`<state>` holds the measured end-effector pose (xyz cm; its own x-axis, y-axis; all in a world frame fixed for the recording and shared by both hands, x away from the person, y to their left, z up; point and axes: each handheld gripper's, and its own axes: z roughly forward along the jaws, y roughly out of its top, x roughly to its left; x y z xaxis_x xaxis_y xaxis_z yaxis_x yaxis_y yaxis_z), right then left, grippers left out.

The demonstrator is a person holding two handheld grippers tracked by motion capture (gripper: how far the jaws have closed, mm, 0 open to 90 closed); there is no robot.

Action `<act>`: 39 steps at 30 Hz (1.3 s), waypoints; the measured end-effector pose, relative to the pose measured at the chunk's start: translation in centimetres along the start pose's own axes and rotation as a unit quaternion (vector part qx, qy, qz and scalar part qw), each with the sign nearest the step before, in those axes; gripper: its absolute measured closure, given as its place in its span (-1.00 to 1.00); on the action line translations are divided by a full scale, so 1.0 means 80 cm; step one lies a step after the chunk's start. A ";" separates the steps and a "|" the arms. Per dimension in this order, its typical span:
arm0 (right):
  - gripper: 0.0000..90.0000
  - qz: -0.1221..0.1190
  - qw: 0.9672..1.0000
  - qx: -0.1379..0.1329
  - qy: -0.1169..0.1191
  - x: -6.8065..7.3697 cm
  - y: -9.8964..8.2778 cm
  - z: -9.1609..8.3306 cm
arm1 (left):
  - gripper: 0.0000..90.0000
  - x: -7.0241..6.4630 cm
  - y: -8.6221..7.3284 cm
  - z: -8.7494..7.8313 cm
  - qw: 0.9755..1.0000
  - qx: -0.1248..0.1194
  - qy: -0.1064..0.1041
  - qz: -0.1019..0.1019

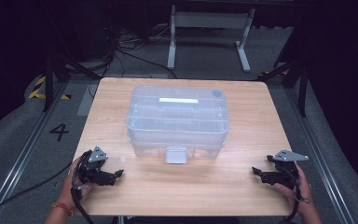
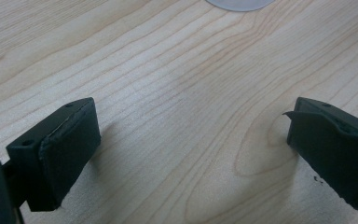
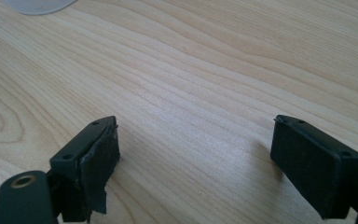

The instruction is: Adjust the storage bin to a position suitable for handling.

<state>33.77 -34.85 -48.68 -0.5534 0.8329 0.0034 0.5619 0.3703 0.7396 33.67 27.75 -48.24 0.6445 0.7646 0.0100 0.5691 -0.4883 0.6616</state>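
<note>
A clear plastic storage box (image 1: 177,120) with a lid, a carry handle and a front latch (image 1: 175,155) stands in the middle of the wooden table (image 1: 186,186). My left gripper (image 1: 119,174) rests near the front left corner of the table, held by a hand, jaws pointing right. Its jaws stand wide apart over bare wood in the left gripper view (image 2: 191,140), nothing between them. My right gripper (image 1: 254,171) sits near the front right, jaws pointing left. It is open too (image 3: 196,154), with only wood between its pads. A corner of the box (image 2: 240,3) shows at the top edge.
The table stands on grey floor with rails at both sides and a "4" mark (image 1: 58,131) at the left. A white table frame (image 1: 209,35) and cables lie behind. Bare wood stretches between the grippers in front of the box.
</note>
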 end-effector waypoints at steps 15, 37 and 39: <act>-0.66 -0.006 1.000 0.023 0.007 -0.007 0.007 0.001 | -0.99 0.003 -0.006 -0.006 1.000 0.009 -0.007 0.000; -0.36 -0.036 0.999 -0.026 0.011 -0.022 0.064 -0.024 | -1.00 0.005 -0.006 -0.005 1.000 0.006 -0.014 -0.004; -0.35 -0.040 0.999 -0.035 0.012 -0.021 0.076 -0.028 | -1.00 0.005 -0.006 -0.005 1.000 0.006 -0.014 -0.004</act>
<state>36.76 -34.95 -42.71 -0.6099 0.7913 -0.0422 0.4713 0.4050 0.7835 33.46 28.46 -48.26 0.6536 0.7567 -0.0159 0.5804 -0.4876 0.6522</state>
